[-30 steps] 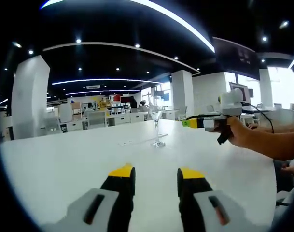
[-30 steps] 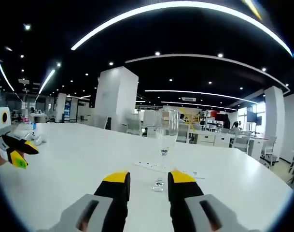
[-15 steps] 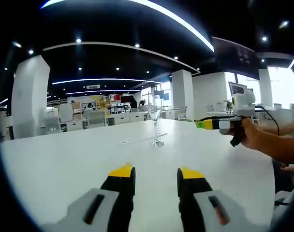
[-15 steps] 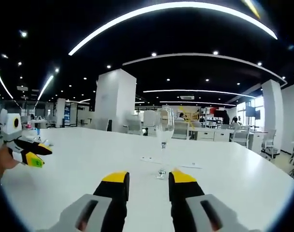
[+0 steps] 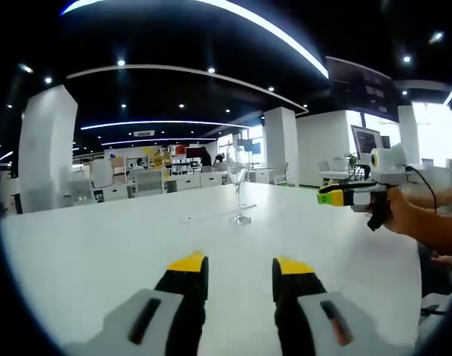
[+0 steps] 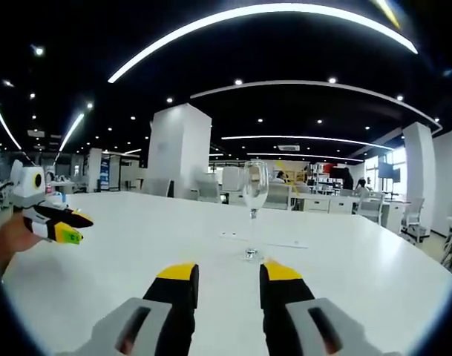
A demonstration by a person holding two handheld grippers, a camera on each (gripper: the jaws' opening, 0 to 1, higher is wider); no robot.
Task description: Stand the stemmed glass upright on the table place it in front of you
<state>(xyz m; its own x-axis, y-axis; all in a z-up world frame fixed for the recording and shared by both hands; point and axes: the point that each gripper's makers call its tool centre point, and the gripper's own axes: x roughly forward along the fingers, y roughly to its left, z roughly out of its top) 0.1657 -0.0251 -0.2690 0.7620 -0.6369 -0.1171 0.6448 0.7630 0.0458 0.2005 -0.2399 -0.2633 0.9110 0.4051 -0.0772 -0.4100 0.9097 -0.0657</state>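
The right hand-held gripper has its two yellow-tipped jaws apart with nothing between them, low over the white desk. Straight ahead of its tips, a little way off, the stemmed glass stands upright on its foot, with a thin flat strip lying on the desk just behind it. Off to that gripper's left the left hand-held gripper shows, held in a person's hand.

The left hand-held gripper is likewise parted and empty over the desk. The glass stands well ahead of it, and the right hand-held gripper comes in from its right, clear of the glass.

The glass looks already upright and released, so the task seems all but done. The sound way to finish is to keep both grippers clear of the stem and bowl, moving them away straight and level, since a tall glass on a narrow foot would tip at a slight knock.
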